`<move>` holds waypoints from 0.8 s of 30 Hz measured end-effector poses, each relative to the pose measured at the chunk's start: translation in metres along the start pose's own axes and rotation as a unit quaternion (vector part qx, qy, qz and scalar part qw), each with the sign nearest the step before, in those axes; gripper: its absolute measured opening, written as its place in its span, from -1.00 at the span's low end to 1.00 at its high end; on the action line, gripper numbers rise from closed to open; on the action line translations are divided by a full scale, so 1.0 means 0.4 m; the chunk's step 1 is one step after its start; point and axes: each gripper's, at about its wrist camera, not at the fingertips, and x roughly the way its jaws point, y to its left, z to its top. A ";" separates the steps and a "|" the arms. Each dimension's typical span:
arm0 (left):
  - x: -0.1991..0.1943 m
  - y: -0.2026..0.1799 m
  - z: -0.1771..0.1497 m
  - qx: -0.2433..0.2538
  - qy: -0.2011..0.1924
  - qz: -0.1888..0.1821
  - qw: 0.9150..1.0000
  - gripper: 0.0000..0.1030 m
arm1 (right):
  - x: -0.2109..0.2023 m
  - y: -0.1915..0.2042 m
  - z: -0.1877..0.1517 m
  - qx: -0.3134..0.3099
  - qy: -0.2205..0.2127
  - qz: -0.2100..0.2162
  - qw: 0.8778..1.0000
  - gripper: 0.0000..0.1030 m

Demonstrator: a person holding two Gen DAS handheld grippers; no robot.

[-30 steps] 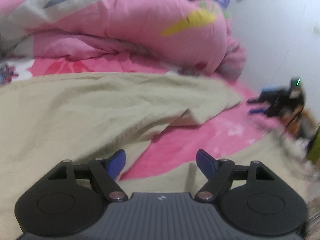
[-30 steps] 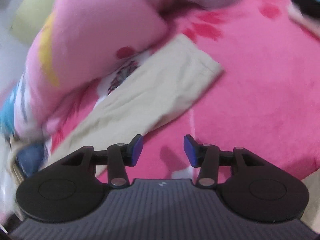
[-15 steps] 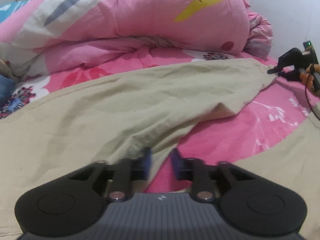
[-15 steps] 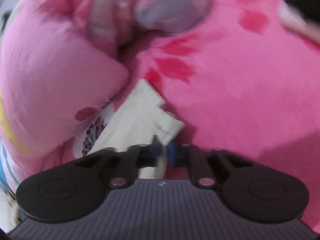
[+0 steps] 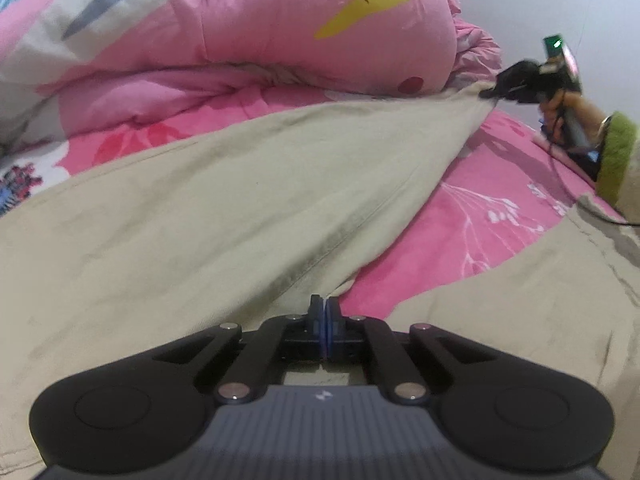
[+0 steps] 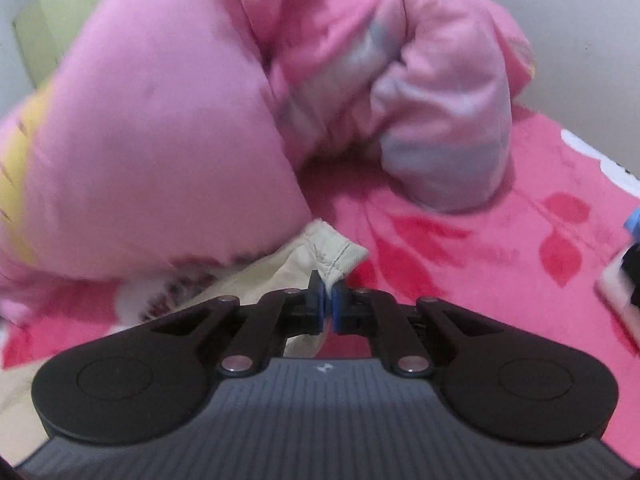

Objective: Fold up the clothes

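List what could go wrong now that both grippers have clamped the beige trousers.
1. The right gripper pinches only the hem corner of the beige trousers; a pull may slip it free.
2. The pink quilt lies against that hem and could drag along.
3. The left gripper grips a thin edge, so the fold may skew.

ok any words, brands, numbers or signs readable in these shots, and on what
No readable words or numbers in either view.
Small pale emblem on the left gripper body: a mark, not letters.
The same emblem on the right gripper body: also a mark only.
Green light on the device atop the far gripper: a glow, no text.
Prints on the pink quilt and bedsheet: pictures only, a carrot and flowers.
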 end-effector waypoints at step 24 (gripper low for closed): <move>-0.069 0.079 0.067 -0.122 -0.073 -0.095 0.985 0.17 | -0.044 -0.186 -0.081 0.108 -0.018 -0.083 0.991 0.16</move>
